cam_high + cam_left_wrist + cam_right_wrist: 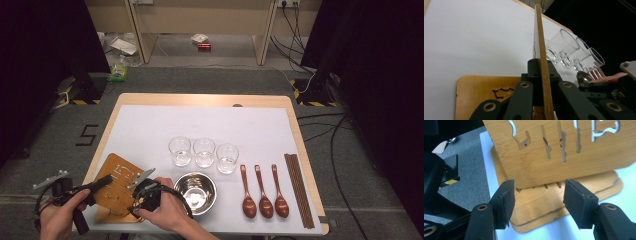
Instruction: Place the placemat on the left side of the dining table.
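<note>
A thin bamboo board [541,45] with cut-out slots stands on edge, and my left gripper [541,67] is shut on its lower rim. In the high view that slotted board [121,176] tilts up at the table's front left, with the left gripper [106,181] at its left side. Under it a second bamboo board [574,195] lies flat on the white mat. My right gripper [539,195] stands open just in front of both boards, its pads [505,196] apart and touching neither. In the high view the right gripper [137,199] sits at the boards' right edge.
Three clear glasses [204,152] stand in a row mid-table, with a steel bowl [196,192] in front of them, close to my right hand. Three wooden spoons [265,192] and dark chopsticks [299,190] lie at the right. The table's left edge [102,145] is near the boards.
</note>
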Action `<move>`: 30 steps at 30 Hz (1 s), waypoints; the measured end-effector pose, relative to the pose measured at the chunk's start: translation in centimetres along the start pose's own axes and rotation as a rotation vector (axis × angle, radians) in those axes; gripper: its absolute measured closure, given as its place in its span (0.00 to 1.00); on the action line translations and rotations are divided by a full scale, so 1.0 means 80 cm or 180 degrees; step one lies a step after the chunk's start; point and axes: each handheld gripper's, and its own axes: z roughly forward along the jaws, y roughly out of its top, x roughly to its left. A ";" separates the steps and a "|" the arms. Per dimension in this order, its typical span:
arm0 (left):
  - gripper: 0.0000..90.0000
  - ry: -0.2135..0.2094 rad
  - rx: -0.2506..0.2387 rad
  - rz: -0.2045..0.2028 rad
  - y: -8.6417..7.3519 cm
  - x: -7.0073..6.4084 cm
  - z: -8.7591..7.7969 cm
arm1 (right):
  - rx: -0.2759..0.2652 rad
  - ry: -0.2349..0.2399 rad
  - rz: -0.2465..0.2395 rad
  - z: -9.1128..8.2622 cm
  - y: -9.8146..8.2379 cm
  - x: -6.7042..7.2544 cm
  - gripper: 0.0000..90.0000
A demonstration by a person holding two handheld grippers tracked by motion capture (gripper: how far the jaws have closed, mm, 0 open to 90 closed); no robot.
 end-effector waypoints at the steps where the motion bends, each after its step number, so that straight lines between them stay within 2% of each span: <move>1: 0.95 -0.0011 -0.0023 0.0002 0.000 -0.001 0.000 | -0.0015 -0.0003 0.0029 -0.002 0.000 0.001 0.48; 2: 0.96 -0.0023 -0.0031 0.0016 0.001 -0.002 -0.001 | -0.0023 -0.0003 0.0074 -0.007 0.000 0.001 0.48; 4: 0.95 -0.0047 -0.0069 0.0026 0.002 -0.006 -0.001 | -0.0085 -0.0038 -0.0016 -0.013 0.001 -0.001 0.48; 5: 0.95 -0.0050 -0.0082 0.0042 0.002 -0.008 -0.002 | -0.0083 -0.0034 0.0045 -0.016 0.001 0.000 0.48; 6: 0.96 -0.0054 -0.0091 0.0050 0.003 -0.009 -0.002 | -0.0102 -0.0048 -0.0019 -0.018 0.001 -0.001 0.48; 7: 0.96 -0.0061 -0.0111 0.0071 0.004 -0.011 -0.003 | -0.0102 -0.0051 0.0017 -0.020 0.001 0.000 0.48; 8: 0.96 -0.0067 -0.0126 0.0077 0.004 -0.012 -0.003 | -0.0137 -0.0061 -0.0044 -0.024 0.001 -0.001 0.48; 11: 0.96 -0.0060 -0.0184 0.0108 0.007 -0.015 -0.006 | -0.0177 -0.0087 -0.0013 -0.032 0.000 -0.001 0.48; 23: 0.96 0.0037 -0.0311 0.0211 0.014 -0.023 -0.007 | -0.0370 -0.0219 0.0015 -0.068 -0.008 -0.012 0.48; 30: 0.96 0.0110 -0.0337 0.0319 0.019 -0.028 -0.003 | -0.0482 -0.0311 0.0017 -0.095 -0.019 -0.019 0.49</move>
